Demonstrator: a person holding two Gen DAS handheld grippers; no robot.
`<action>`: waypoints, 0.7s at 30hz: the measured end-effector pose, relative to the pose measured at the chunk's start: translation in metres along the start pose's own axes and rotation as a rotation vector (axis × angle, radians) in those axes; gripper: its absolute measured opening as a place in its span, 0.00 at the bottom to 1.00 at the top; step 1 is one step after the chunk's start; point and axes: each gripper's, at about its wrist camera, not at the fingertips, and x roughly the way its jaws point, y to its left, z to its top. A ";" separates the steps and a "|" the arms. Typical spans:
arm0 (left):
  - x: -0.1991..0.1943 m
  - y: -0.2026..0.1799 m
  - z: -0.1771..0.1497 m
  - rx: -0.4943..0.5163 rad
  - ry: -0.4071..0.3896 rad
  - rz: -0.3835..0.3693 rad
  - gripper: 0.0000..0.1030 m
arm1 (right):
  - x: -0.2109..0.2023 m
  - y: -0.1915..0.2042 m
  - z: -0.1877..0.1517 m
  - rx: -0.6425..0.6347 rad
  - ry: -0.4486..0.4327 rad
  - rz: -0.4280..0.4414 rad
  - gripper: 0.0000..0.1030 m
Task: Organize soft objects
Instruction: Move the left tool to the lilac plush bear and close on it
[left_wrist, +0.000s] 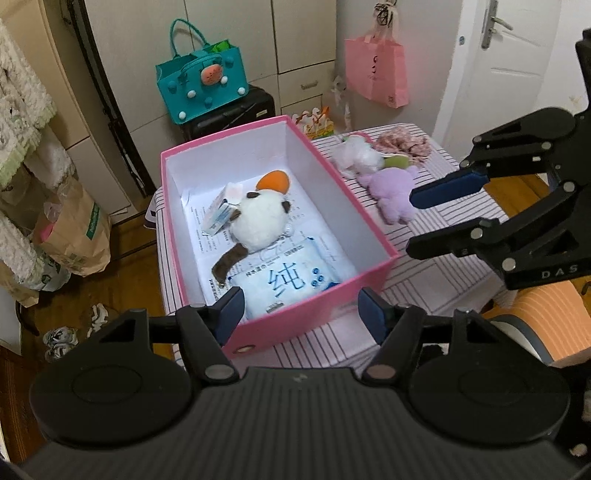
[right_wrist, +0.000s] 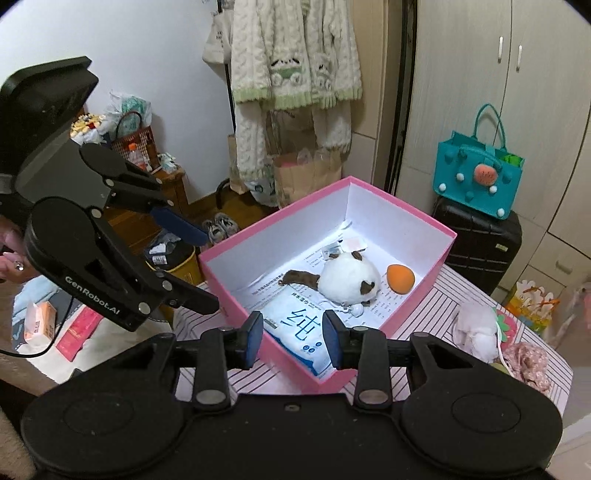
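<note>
Room: a cluttered bedroom with white wardrobes, a teal tote bag (left_wrist: 202, 85) on a black suitcase (right_wrist: 480, 242), a pink shopping bag (left_wrist: 377, 73) hanging by the door, and a cream knit sweater (right_wrist: 295, 55) on a rack.
Surface: a table under a pink-striped cloth (left_wrist: 436, 266), wood floor around it.
Box: a pink box (left_wrist: 369, 218) with white inner walls stands open at the table's left edge, reaching its far left corner, printed paper lining its floor.
Inside the box: a white-and-brown plush (left_wrist: 258, 221) lies at the centre; an orange egg-shaped sponge (left_wrist: 274, 181) sits toward the far wall; a small carton (left_wrist: 221, 214) touches the plush; a blue-and-white wipes pack (left_wrist: 291, 280) lies against the near wall.
Outside the box: a purple plush (left_wrist: 393, 192), a white plush (left_wrist: 360, 155) and a floral cloth bundle (left_wrist: 404, 146) rest toward the table's far right corner, just beside the box's right wall.
Left gripper (left_wrist: 301, 312): jaws spread wide, holding nothing, poised over the box's near wall.
Right gripper (right_wrist: 292, 339): jaws parted, holding nothing, above the wipes pack at the near corner; seen from the left wrist, it hangs just right of the purple plush.
</note>
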 end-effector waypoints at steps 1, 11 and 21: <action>-0.003 -0.002 -0.001 0.004 -0.005 0.000 0.67 | -0.004 0.002 -0.003 0.005 -0.005 -0.001 0.41; -0.033 -0.034 -0.014 0.055 -0.037 -0.007 0.74 | -0.042 0.016 -0.036 -0.002 -0.049 -0.026 0.41; -0.003 -0.079 -0.021 0.111 -0.022 -0.076 0.75 | -0.064 0.006 -0.086 0.059 -0.091 -0.041 0.44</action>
